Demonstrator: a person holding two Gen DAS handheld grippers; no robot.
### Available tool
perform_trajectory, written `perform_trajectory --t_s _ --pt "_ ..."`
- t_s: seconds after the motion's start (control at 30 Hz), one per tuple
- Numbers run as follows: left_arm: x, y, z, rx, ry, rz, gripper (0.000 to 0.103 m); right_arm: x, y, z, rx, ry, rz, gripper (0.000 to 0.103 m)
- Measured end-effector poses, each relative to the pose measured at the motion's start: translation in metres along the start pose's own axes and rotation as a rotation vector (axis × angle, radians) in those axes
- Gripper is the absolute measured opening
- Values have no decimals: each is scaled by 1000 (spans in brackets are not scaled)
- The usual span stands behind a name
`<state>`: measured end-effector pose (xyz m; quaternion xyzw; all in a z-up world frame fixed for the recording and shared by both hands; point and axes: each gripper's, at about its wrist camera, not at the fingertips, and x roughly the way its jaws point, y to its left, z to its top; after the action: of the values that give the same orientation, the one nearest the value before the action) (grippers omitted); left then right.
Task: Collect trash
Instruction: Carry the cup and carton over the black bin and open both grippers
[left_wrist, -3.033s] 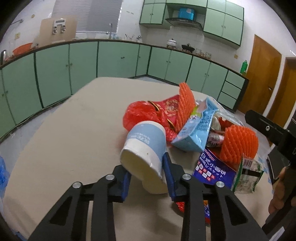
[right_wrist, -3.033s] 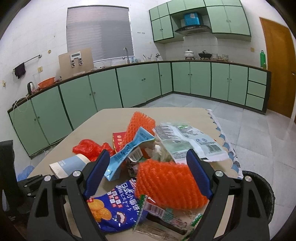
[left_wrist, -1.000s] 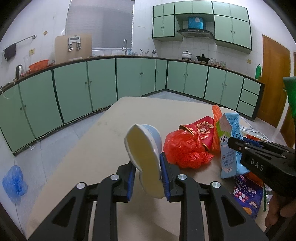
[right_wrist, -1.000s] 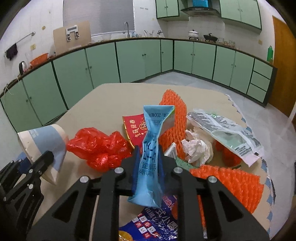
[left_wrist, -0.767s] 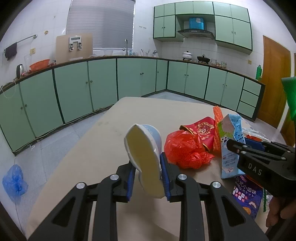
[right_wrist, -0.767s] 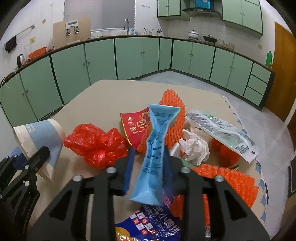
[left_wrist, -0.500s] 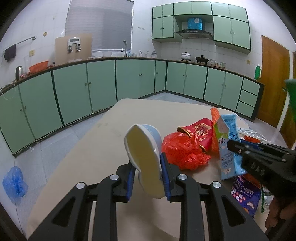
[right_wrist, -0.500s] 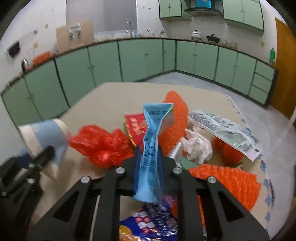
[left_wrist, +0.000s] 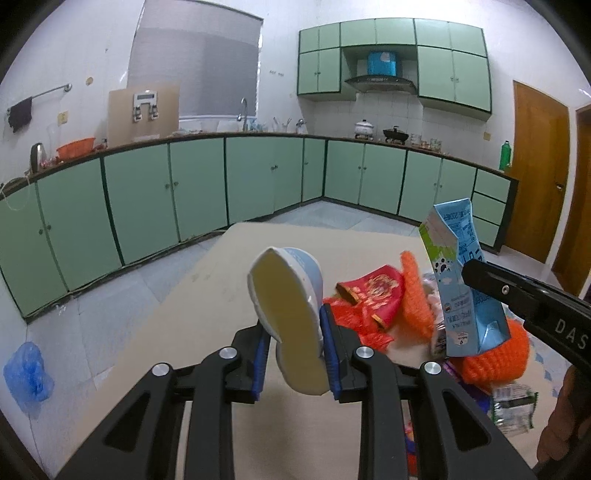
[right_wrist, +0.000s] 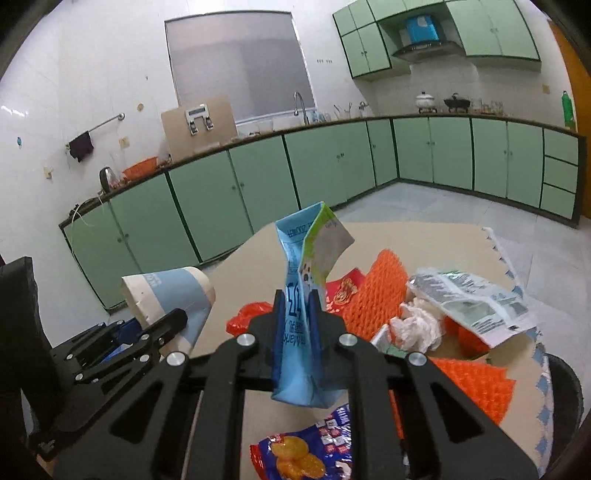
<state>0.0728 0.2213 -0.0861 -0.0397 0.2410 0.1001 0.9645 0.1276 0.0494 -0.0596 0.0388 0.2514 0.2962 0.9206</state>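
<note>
My left gripper is shut on a squashed blue and white paper cup, held above the beige table. The cup also shows in the right wrist view. My right gripper is shut on a flattened blue milk carton, lifted above the trash pile. The carton also shows in the left wrist view, to the right of the cup. On the table lie a red plastic bag, a red packet, orange foam nets, crumpled tissue and a blue snack bag.
A silver and green wrapper lies at the table's right side. A dark round bin stands past the table's right edge. Green cabinets line the walls. A blue bag lies on the floor at left.
My right gripper has lifted the milk carton higher above the pile. My left gripper has raised and tilted a little with the cup.
</note>
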Motion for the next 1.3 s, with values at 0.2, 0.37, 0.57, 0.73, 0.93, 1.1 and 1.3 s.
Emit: perform_trajectory --t_s 0.2,0.37,0.57,0.73,0.93,1.1,1.3 --pt "-12 -28 11 27 -34 -66 26 -33 -10 9 -4 -48 -37 11" --pt "-17 -65 20 56 -58 -160 26 -67 -33 14 -2 -94 -108 11" --pt "-17 -116 25 95 -67 -282 26 -108 -83 10 34 -137 -242 3" --pt "-13 -165 24 129 -68 -379 26 -132 -128 -2 66 -133 -343 3" --pt "-4 -218 14 178 -56 -460 26 -141 -183 -19 114 -128 -419 3" --pt "8 -259 9 201 -32 -518 26 -150 -219 -33 161 -128 -465 3" --pt "31 -303 -3 232 22 -561 26 -150 -260 -51 201 -104 -510 3"
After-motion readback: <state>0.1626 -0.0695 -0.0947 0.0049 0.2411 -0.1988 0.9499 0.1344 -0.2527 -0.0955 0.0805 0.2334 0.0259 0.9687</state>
